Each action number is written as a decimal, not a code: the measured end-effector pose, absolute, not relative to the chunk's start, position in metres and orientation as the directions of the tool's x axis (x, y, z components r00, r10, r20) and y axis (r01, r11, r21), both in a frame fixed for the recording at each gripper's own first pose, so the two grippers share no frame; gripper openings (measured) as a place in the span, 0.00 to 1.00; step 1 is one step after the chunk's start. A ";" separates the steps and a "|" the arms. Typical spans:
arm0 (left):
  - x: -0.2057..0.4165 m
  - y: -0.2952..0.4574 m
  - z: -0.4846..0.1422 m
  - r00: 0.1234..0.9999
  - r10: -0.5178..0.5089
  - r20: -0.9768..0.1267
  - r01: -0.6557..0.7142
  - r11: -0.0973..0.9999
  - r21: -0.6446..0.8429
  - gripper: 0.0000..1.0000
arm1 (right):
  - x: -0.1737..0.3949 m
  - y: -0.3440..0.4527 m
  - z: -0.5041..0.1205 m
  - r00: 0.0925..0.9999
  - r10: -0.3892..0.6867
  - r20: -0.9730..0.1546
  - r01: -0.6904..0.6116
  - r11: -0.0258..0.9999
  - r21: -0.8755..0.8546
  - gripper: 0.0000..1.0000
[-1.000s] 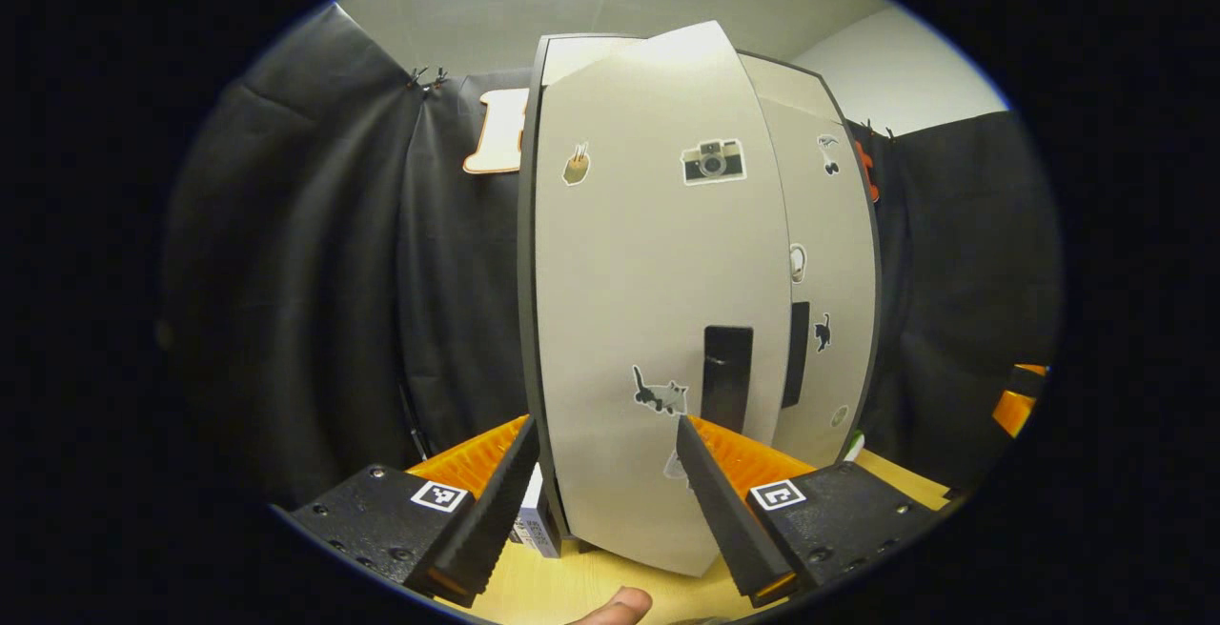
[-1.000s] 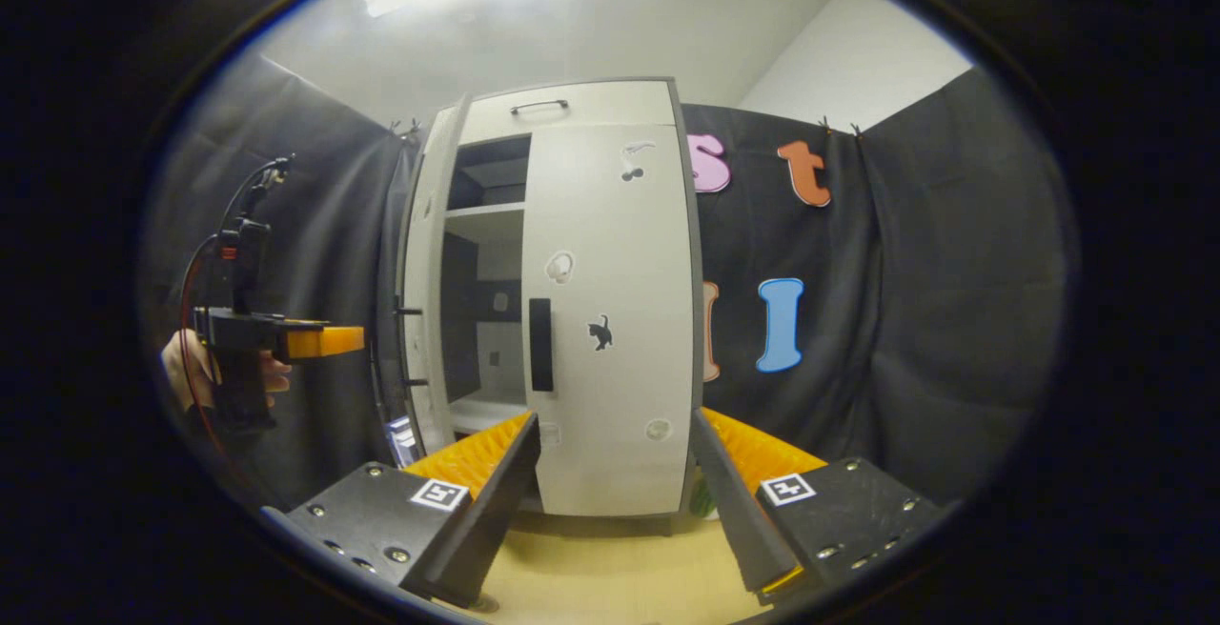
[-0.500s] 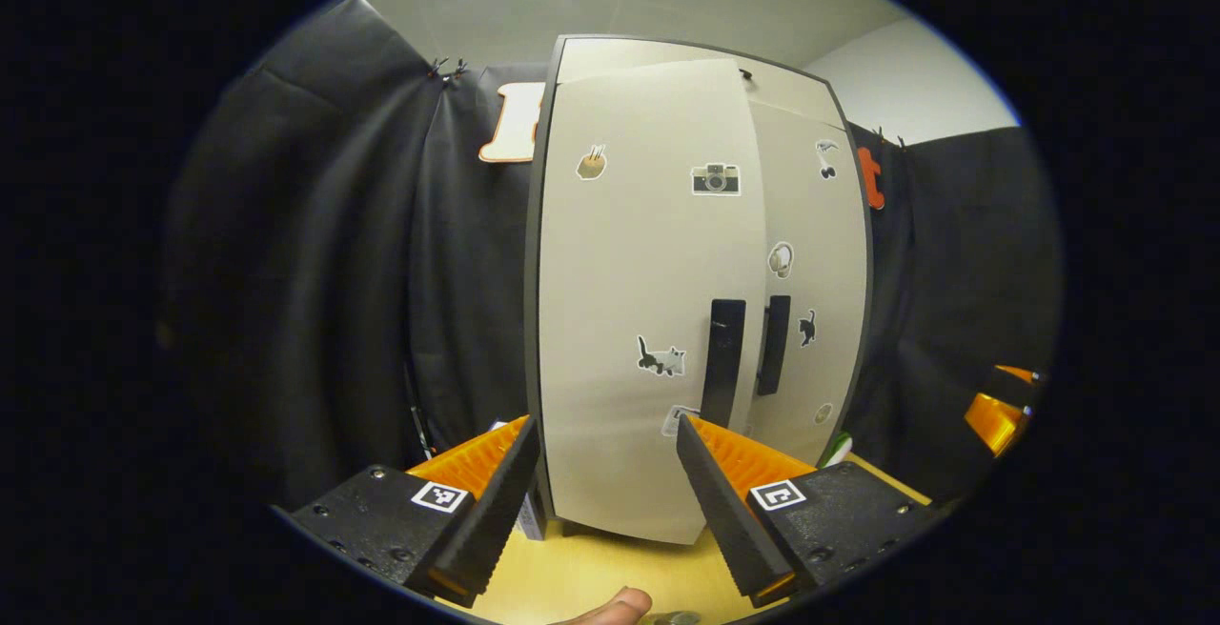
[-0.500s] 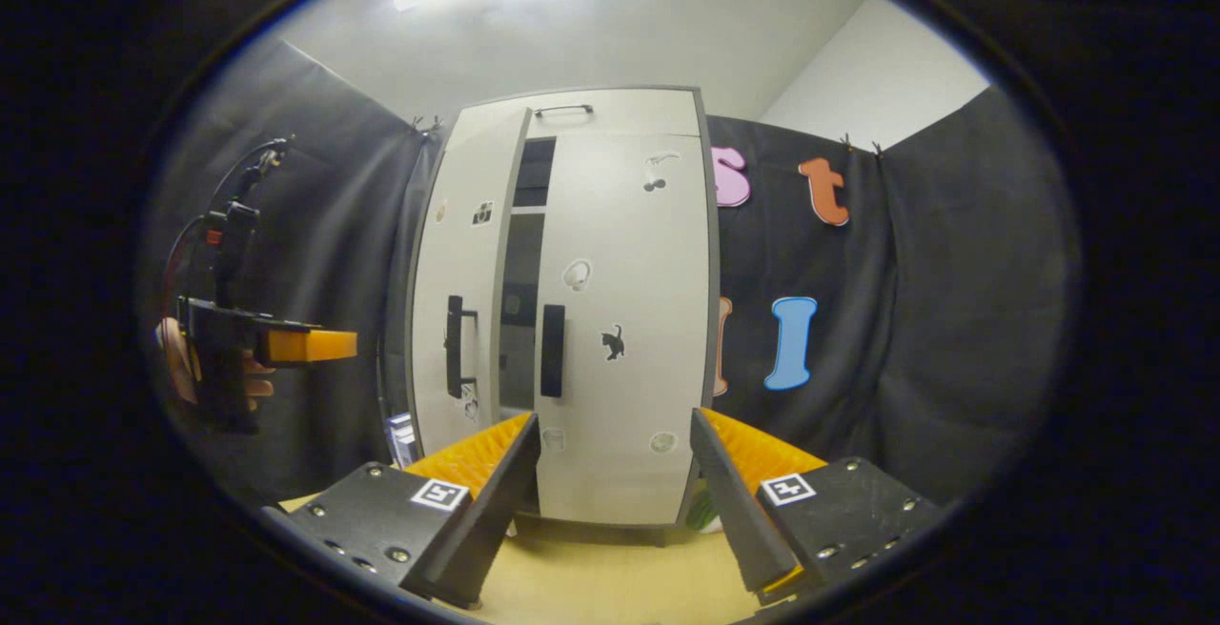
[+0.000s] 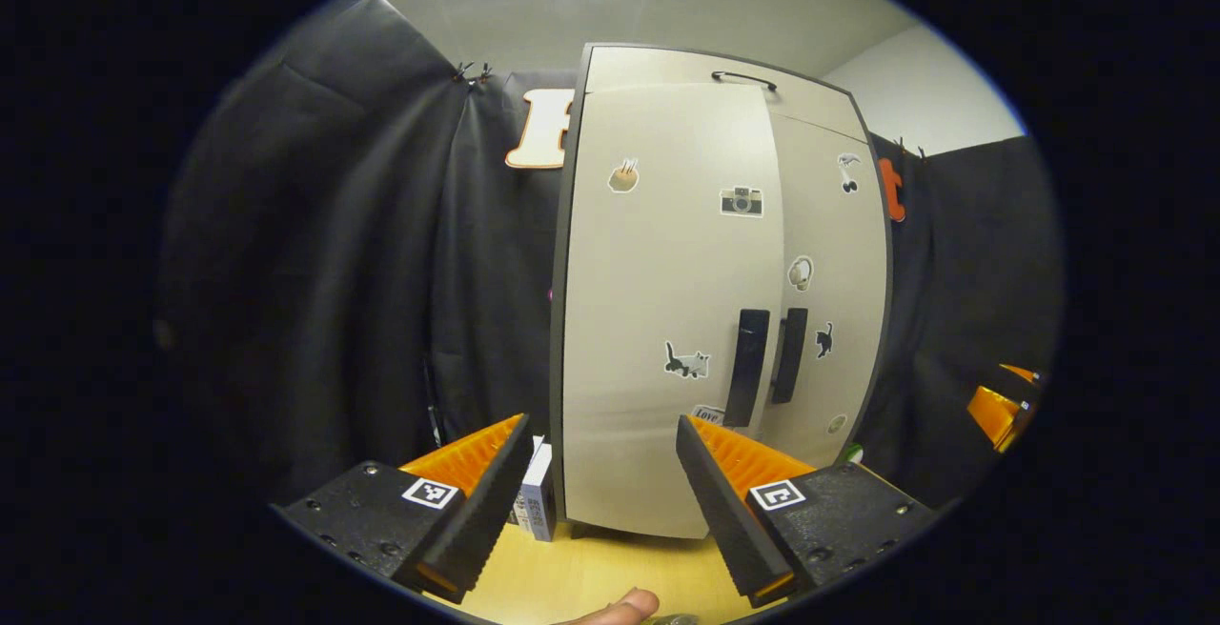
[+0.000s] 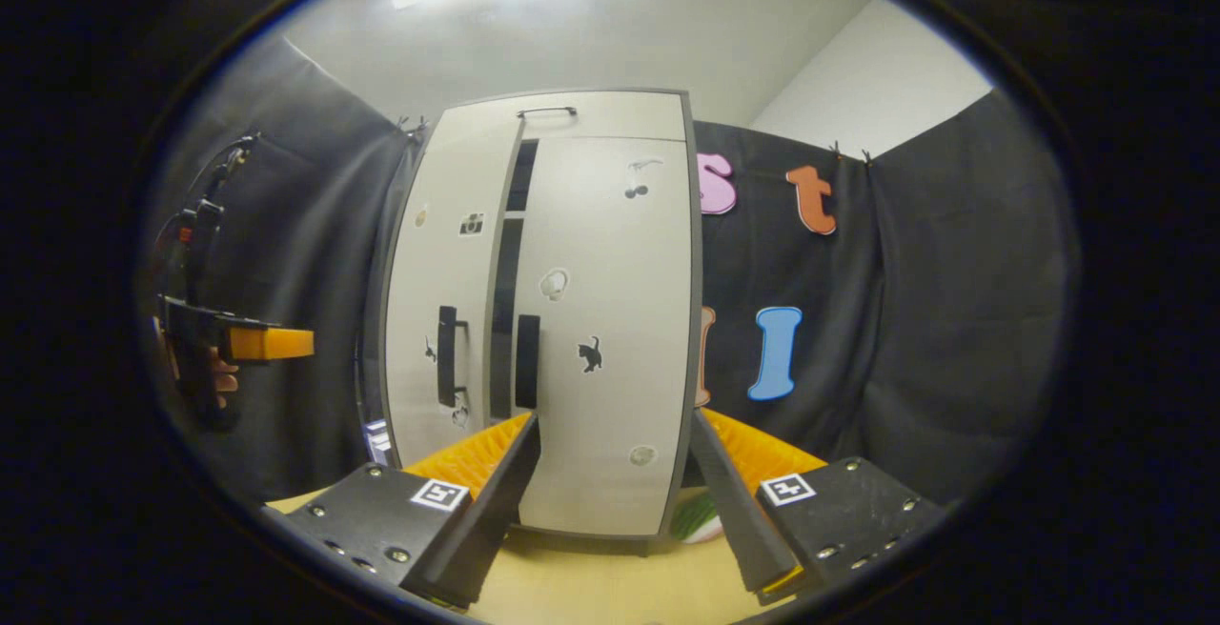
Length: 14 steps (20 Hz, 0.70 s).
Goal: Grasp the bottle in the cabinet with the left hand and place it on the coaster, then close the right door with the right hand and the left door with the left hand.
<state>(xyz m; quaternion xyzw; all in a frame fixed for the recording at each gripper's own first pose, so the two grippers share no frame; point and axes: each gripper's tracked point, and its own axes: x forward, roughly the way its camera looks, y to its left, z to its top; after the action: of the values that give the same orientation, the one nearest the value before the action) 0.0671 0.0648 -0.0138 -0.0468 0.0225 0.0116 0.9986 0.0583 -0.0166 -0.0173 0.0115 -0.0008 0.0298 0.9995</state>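
The pale cabinet (image 5: pixel 667 72) stands ahead in the left gripper view. Its left door (image 5: pixel 658 320) and right door (image 5: pixel 829 253) look flush there, black handles side by side. In the right gripper view the left door (image 6: pixel 443 282) stands slightly ajar, with a narrow dark gap (image 6: pixel 505 301) beside the shut right door (image 6: pixel 610 320). My left gripper (image 5: pixel 600 430) is open, a short way back from the left door, holding nothing. It also appears as the left gripper (image 6: pixel 238 344) in a hand at the far left. My right gripper (image 6: pixel 612 420) is open and empty before the right door.
A small box (image 5: pixel 539 501) stands on the wooden table (image 5: pixel 610 568) by the cabinet's left foot. A green and white object (image 6: pixel 696 518) lies at its right foot. Black cloth walls close in behind and beside the cabinet. A fingertip (image 5: pixel 620 604) shows at the bottom edge.
The left door has swung from wide open to almost shut. My left gripper has drawn back from it. The right gripper has barely moved.
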 end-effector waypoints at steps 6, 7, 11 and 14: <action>0.064 0.053 -0.009 0.999 -0.031 -0.033 0.028 0.996 -0.087 0.95 | 0.061 0.008 -0.022 0.995 0.103 0.007 -0.103 0.995 0.008 0.99; 0.064 0.052 -0.013 0.999 -0.035 -0.039 0.031 0.996 -0.089 0.96 | 0.062 0.011 -0.026 0.994 0.105 -0.003 -0.105 0.994 0.002 0.95; 0.071 0.040 -0.022 0.998 -0.057 -0.034 0.054 0.995 -0.078 0.92 | 0.068 0.014 -0.031 0.996 0.086 -0.035 -0.086 0.996 -0.006 0.93; 0.078 0.046 -0.023 0.999 -0.031 -0.010 0.030 0.996 -0.082 0.97 | 0.076 0.014 -0.025 0.998 0.061 -0.031 -0.061 0.998 0.009 0.96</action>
<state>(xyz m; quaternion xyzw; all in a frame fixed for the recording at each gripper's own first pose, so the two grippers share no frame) 0.0776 0.0456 -0.0231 -0.0411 0.0059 -0.0154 0.9990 0.0756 0.0137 -0.0246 0.0042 0.0159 0.0305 0.9994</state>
